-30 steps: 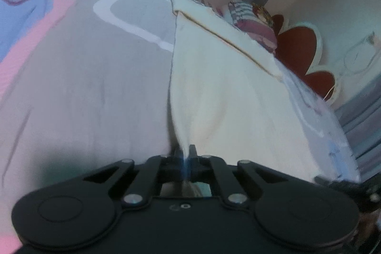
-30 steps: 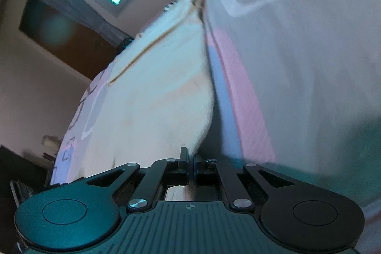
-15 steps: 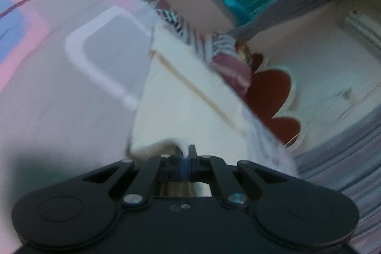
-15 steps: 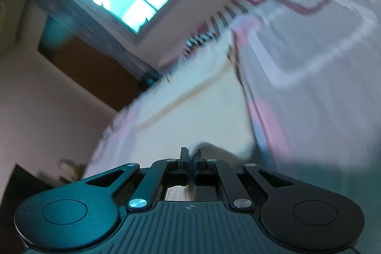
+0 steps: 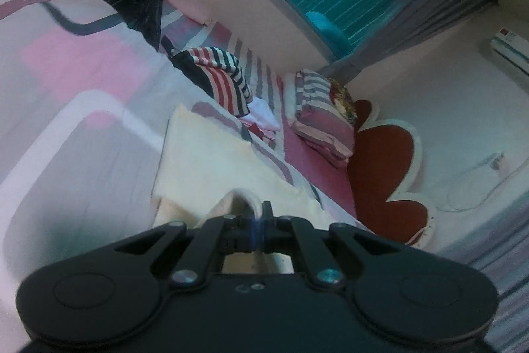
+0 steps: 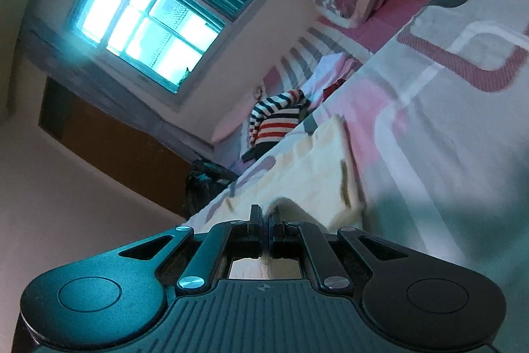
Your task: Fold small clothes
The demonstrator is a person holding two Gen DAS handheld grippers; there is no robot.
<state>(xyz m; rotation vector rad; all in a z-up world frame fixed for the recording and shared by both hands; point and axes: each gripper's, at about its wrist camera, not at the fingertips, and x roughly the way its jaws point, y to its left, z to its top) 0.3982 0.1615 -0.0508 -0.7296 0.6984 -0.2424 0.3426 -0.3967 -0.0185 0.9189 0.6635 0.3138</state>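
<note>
A cream garment [image 5: 211,161] lies on the patterned bedspread [image 5: 66,128], its near edge lifted and doubled over the part that lies flat. My left gripper [image 5: 259,209] is shut on one near corner of it, the cloth curling up between the fingers. In the right wrist view the same cream garment [image 6: 314,174] stretches away from my right gripper [image 6: 266,214], which is shut on the other near corner. A brown trim line [image 6: 345,184] runs along its right side.
A striped red, white and black garment [image 5: 221,78] and folded pink clothes [image 5: 261,121] lie beyond the cream one. A black bag [image 5: 139,2] sits at the far edge. A striped pillow [image 5: 324,118], red headboard [image 5: 386,167] and window [image 6: 148,22] stand behind.
Both grippers have moved forward and upward with the cream garment's near corners, carrying the near edge over the rest. The far bed, pillow and window have come into view.
</note>
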